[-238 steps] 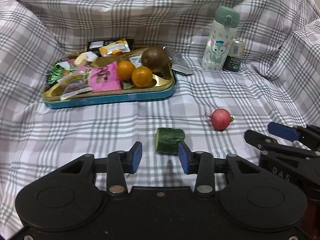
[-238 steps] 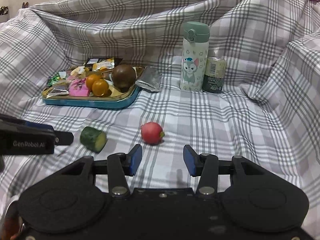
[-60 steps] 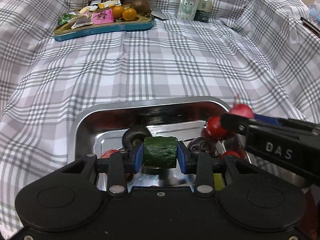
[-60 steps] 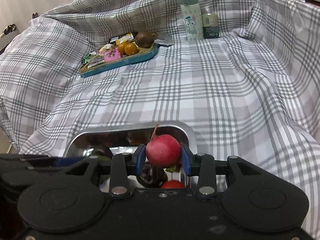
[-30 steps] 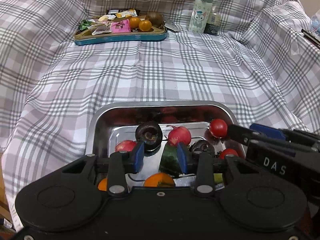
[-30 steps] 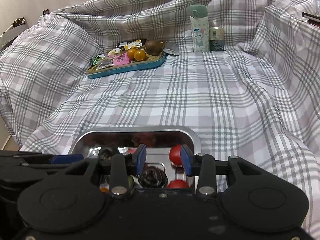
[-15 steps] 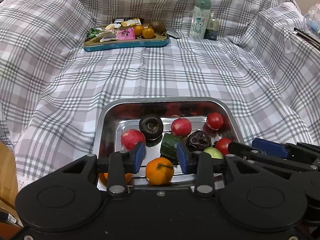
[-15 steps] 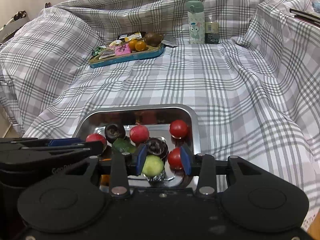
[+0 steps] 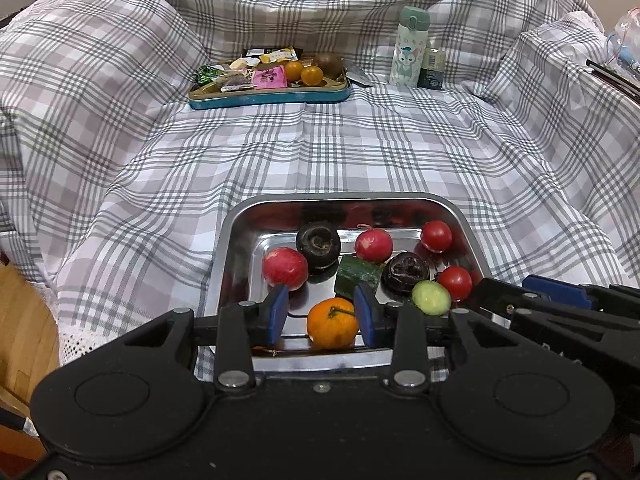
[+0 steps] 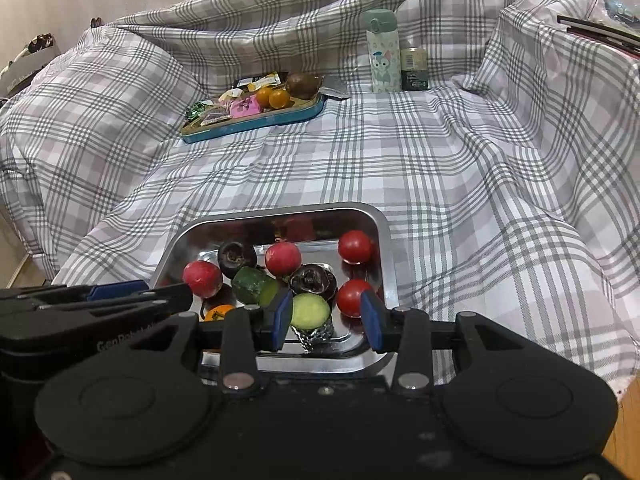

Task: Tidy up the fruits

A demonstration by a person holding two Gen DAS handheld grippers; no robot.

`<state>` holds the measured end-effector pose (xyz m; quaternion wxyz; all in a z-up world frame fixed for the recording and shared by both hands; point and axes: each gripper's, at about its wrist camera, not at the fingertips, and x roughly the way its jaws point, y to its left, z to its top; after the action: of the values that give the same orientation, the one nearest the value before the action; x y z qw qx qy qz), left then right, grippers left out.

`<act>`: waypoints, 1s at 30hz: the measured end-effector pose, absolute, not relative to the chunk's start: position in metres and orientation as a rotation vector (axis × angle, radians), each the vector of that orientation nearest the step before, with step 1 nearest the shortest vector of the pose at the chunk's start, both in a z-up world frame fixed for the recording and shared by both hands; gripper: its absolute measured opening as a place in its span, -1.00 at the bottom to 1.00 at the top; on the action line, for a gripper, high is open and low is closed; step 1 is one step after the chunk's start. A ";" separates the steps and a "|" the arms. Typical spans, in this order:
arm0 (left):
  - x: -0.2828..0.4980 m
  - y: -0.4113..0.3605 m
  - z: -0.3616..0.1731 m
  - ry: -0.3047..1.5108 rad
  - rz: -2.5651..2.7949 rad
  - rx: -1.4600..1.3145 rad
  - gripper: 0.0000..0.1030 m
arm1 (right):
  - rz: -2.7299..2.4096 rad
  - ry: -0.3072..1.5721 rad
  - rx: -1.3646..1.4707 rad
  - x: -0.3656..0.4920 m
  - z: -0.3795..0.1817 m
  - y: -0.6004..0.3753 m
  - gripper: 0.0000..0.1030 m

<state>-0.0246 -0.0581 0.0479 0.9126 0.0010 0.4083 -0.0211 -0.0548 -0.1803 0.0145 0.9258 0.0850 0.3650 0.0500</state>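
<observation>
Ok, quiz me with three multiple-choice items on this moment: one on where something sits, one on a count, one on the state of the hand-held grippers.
1. Where does the cut cucumber piece lie?
A. on the checked cloth
B. in the steel tray
C. in the blue snack tray

2. How many small red tomatoes are in the steel tray?
A. two
B. four
C. none

3. What state are the two hand-held grippers in?
A. both shut on fruit
B. left shut, right open
C. both open, holding nothing

Answers: 1 B, it rests among the fruit on the steel floor. 2 A, one tomato sits near the far right corner, another tomato nearer. 3 C, the left hand-held gripper and right hand-held gripper show spread pads clamping nothing.
</observation>
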 end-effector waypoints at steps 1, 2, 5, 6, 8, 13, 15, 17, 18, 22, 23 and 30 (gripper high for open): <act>-0.026 -0.058 0.048 0.841 -0.042 0.001 -0.12 | 0.103 0.746 0.174 -0.056 0.015 -0.181 -0.21; -0.027 -0.058 0.048 0.840 -0.041 0.001 -0.12 | 0.104 0.745 0.172 -0.058 0.016 -0.180 -0.21; -0.029 -0.059 0.048 0.840 -0.042 0.004 -0.12 | 0.106 0.743 0.169 -0.062 0.016 -0.180 -0.21; -0.029 -0.060 0.048 0.840 -0.042 0.004 -0.12 | 0.106 0.741 0.170 -0.063 0.017 -0.180 -0.21; -0.030 -0.060 0.047 0.841 -0.042 0.004 -0.12 | 0.106 0.741 0.172 -0.064 0.017 -0.179 -0.21; -0.031 -0.058 0.047 0.843 -0.038 -0.003 -0.12 | 0.100 0.750 0.180 -0.063 0.014 -0.180 -0.21; -0.032 -0.057 0.046 0.844 -0.036 -0.005 -0.12 | 0.099 0.755 0.182 -0.063 0.013 -0.180 -0.21; -0.031 -0.057 0.046 0.847 -0.035 -0.005 -0.12 | 0.098 0.759 0.180 -0.064 0.012 -0.179 -0.21; -0.032 -0.057 0.046 0.848 -0.035 -0.005 -0.12 | 0.098 0.760 0.178 -0.064 0.011 -0.179 -0.21; -0.033 -0.057 0.044 0.853 -0.034 -0.005 -0.12 | 0.099 0.765 0.175 -0.065 0.011 -0.179 -0.21; -0.033 -0.057 0.044 0.853 -0.034 -0.006 -0.12 | 0.099 0.764 0.175 -0.065 0.011 -0.179 -0.21; -0.033 -0.056 0.045 0.855 -0.034 -0.010 -0.12 | 0.099 0.765 0.173 -0.065 0.011 -0.179 -0.21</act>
<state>-0.0326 -0.0562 0.0450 0.9099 -0.0049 0.4145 -0.0165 -0.0651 -0.1786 0.0115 0.9229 0.0844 0.3726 0.0481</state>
